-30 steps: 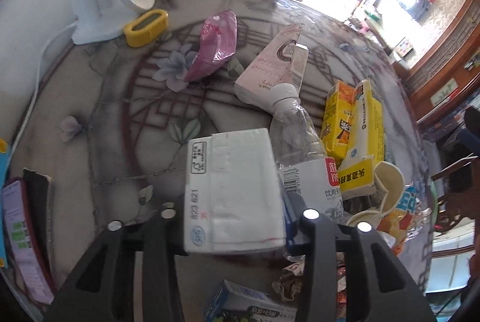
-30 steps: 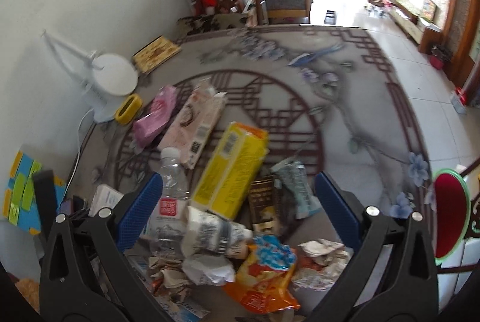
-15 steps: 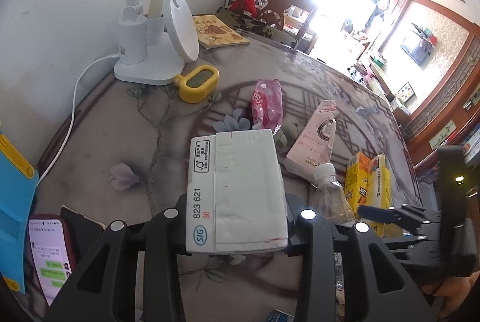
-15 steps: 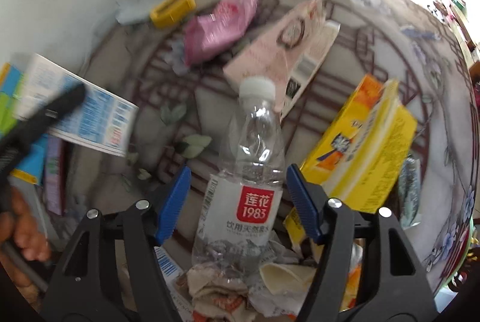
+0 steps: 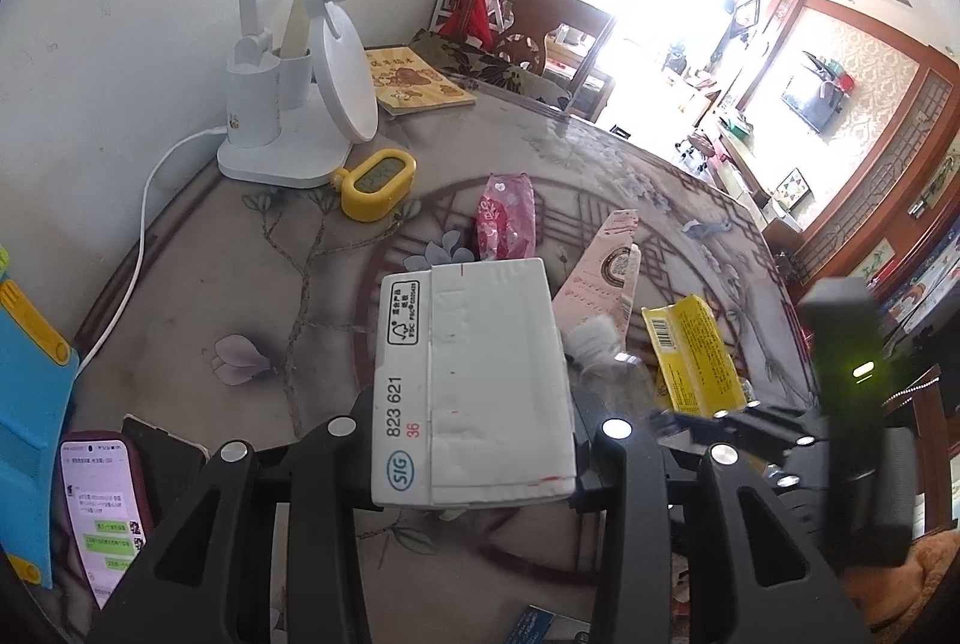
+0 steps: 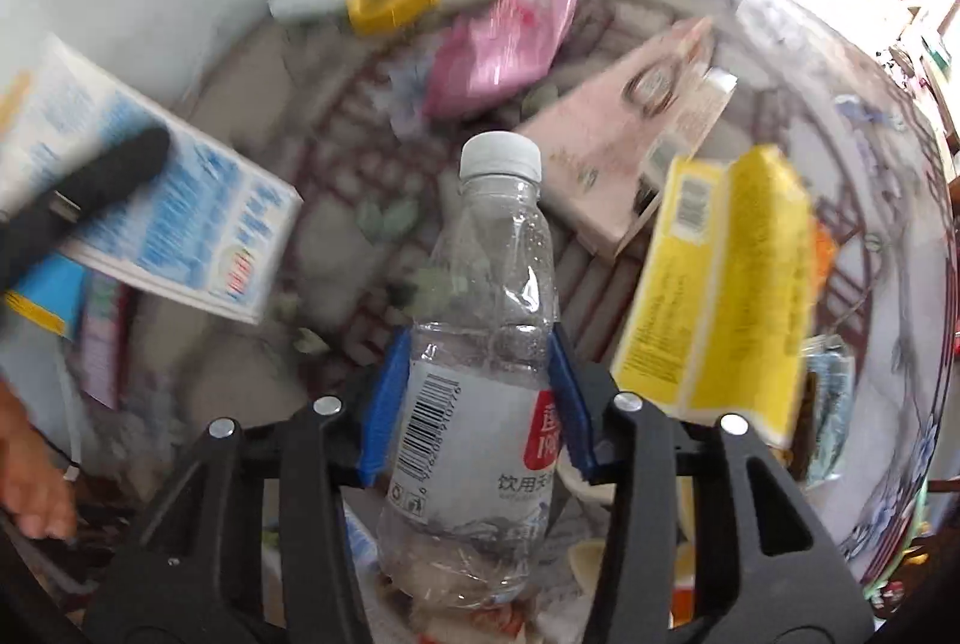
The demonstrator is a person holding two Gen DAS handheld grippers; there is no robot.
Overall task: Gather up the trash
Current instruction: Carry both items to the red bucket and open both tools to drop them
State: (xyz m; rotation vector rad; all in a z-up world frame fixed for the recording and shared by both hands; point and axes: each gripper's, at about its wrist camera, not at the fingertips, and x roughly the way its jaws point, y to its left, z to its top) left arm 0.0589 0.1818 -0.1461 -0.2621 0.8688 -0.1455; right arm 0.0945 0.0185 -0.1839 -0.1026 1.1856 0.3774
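Note:
My left gripper (image 5: 474, 434) is shut on a white drink carton (image 5: 474, 386), held above the patterned table (image 5: 270, 284). The same carton (image 6: 180, 224) shows at the left of the right wrist view. My right gripper (image 6: 480, 392) points steeply down over a clear plastic bottle (image 6: 486, 320) with a white cap. Its jaws are closing, and the blue pads (image 6: 387, 398) touch both sides of the bottle at its label. Crumpled wrappers lie under the bottle's base. In the left wrist view the bottle (image 5: 606, 362) lies just right of the carton.
A yellow carton (image 6: 720, 284), a pale pink carton (image 6: 636, 122) and a pink packet (image 6: 504, 44) lie beyond the bottle. A white desk lamp (image 5: 282, 104), a yellow clock (image 5: 378, 182) and a book (image 5: 414, 80) stand by the wall. A phone (image 5: 102, 512) lies at the near left.
My right gripper came down over the bottle and its jaws narrowed from wide open onto it. My left gripper lifted the carton up and away to the left.

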